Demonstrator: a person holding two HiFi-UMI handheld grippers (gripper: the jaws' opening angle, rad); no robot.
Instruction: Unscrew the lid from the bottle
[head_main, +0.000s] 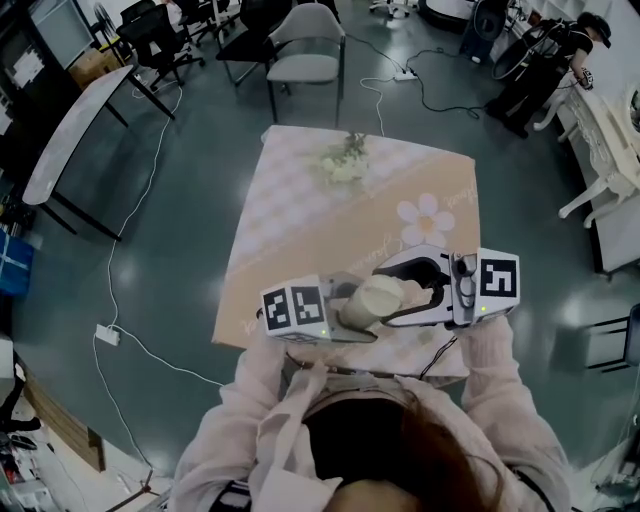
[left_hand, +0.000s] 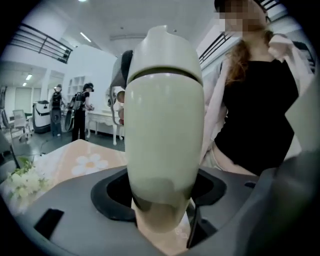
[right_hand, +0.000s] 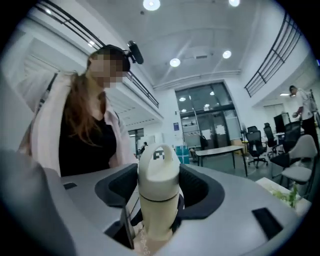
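bottle (head_main: 372, 302) held clear of table (head_main: 300, 200), over its near edge, close to person's chest; left gripper (left_hand: 161, 202) clamped wide round lower body, likely bracing it against twist; right gripper (right_hand: 159, 192) closed on lid (right_hand: 158, 172), jaws hugging both sides, placed to turn it; long axis roughly level, base toward left gripper, lid end pointing to person's right; lid not yet off
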